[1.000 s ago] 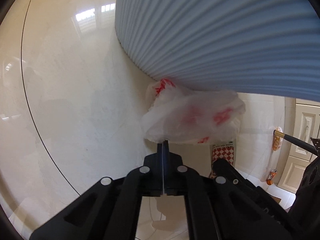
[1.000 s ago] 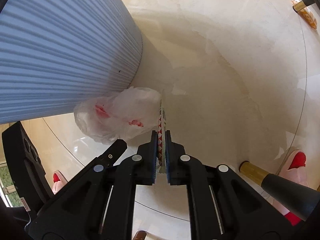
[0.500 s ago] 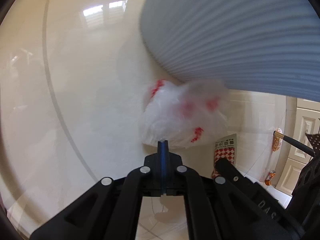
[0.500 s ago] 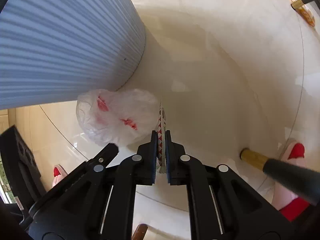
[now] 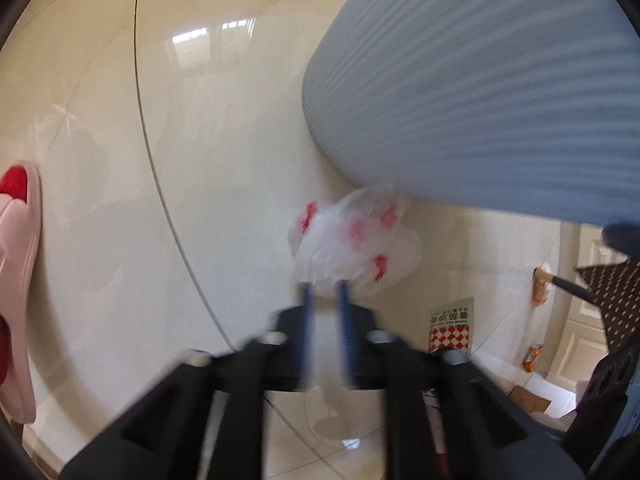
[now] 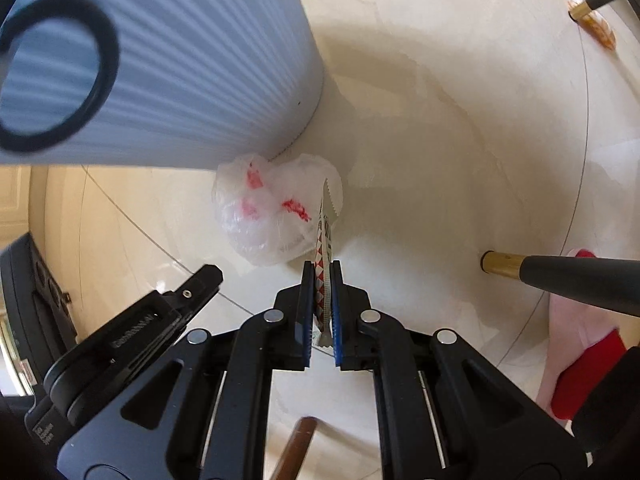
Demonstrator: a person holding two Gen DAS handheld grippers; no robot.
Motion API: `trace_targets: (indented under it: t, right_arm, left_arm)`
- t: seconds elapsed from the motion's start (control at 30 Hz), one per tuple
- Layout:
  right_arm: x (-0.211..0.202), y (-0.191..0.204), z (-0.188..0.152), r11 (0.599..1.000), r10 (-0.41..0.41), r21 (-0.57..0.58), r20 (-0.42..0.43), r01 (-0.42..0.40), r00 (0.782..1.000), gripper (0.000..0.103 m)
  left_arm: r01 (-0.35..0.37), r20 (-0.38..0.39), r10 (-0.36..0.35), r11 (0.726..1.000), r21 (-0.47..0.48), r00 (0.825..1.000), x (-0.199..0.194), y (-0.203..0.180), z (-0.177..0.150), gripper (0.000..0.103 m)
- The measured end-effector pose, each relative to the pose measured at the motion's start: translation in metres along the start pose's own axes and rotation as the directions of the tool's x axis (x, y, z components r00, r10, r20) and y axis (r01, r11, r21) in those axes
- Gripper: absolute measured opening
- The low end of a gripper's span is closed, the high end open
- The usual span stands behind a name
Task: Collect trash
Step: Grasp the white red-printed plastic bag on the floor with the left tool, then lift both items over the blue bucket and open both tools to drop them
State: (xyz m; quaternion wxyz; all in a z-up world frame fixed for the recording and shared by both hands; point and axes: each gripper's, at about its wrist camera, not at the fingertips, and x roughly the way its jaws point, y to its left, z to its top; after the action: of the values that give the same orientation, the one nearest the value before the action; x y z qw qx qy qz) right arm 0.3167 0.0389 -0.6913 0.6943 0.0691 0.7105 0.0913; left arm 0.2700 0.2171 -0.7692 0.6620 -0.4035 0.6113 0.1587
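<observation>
A crumpled white plastic bag (image 5: 356, 240) with red print hangs just ahead of my left gripper (image 5: 324, 286), beside a ribbed blue-grey bin (image 5: 480, 92). The left jaws stand a little apart, the view is blurred, and I cannot tell whether they still touch the bag. My right gripper (image 6: 322, 268) is shut on a flat red-and-white checkered wrapper (image 6: 324, 240), held edge-on. The bag (image 6: 272, 212) and the bin (image 6: 180, 72) also show in the right wrist view, left of the wrapper.
The floor is glossy cream tile. A pink and red slipper (image 5: 16, 280) lies at the left, another (image 6: 576, 360) at the right. A gold-tipped black furniture leg (image 6: 560, 272) stands close. An orange wrapper (image 5: 540, 284) and can (image 5: 532, 354) lie far off.
My left gripper's jaws have parted from fully shut, and the bag now sits just past their tips. The left gripper swung left. The right gripper keeps its hold on the wrapper.
</observation>
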Motion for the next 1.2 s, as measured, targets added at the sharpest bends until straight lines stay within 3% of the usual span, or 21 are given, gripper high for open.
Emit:
trace_targets:
  t: [0.07,0.17,0.43,0.47,0.5,0.6,0.73,0.83,0.97,1.07,1.2]
  right_arm:
    - [0.001,-0.007,0.004,1.000,0.004,0.003,0.002,-0.004,1.000,0.008]
    - [0.011,-0.008,0.015,1.000,0.002,0.002,-0.007,-0.002,1.000,0.008]
    - [0.029,-0.015,0.034,1.000,-0.011,0.010,-0.022,0.011,1.000,0.008]
    - [0.030,-0.015,0.034,1.000,-0.013,0.009,-0.024,0.013,1.000,0.008]
    - [0.031,-0.015,0.035,1.000,-0.014,0.008,-0.026,0.015,1.000,0.008]
    - [0.028,-0.017,0.036,1.000,-0.015,0.009,-0.032,0.015,0.999,0.008]
    - [0.017,-0.014,0.033,1.000,-0.011,0.001,-0.033,0.011,0.999,0.008]
    - [0.031,-0.001,0.028,1.000,-0.012,-0.014,-0.026,0.012,1.000,0.008]
    - [-0.001,0.005,0.020,0.999,-0.015,-0.032,-0.002,0.015,1.000,0.008]
    - [-0.030,0.005,0.018,0.999,-0.017,-0.038,0.025,0.018,1.000,0.008]
    - [-0.063,0.006,0.008,1.000,-0.002,-0.026,0.055,0.003,0.998,0.008]
  left_arm:
    - [0.006,0.011,-0.006,1.000,-0.007,1.000,0.003,0.000,0.003,0.046]
    - [-0.005,-0.012,0.005,1.000,0.006,1.000,0.014,-0.001,0.008,0.047]
    - [0.060,-0.065,-0.057,0.998,0.036,0.996,0.045,-0.012,0.026,0.046]
    - [0.048,-0.083,-0.045,0.998,0.036,0.996,0.049,-0.011,0.025,0.025]
    - [0.057,-0.102,-0.052,0.998,0.039,0.993,0.052,-0.012,0.024,0.012]
    - [0.067,-0.110,-0.058,0.995,0.080,0.992,0.049,-0.016,0.019,0.003]
    - [0.045,-0.098,-0.036,0.995,0.087,0.995,0.032,-0.020,0.015,0.003]
    - [0.016,-0.081,-0.009,0.996,0.086,0.997,0.010,-0.020,0.008,0.003]
    - [0.008,-0.077,-0.003,0.998,0.064,0.997,-0.019,-0.020,-0.005,0.003]
    - [-0.009,-0.052,0.016,0.990,0.143,0.999,-0.047,-0.036,-0.018,0.003]
    - [-0.027,-0.007,0.028,0.983,0.180,1.000,-0.084,-0.059,-0.028,0.003]
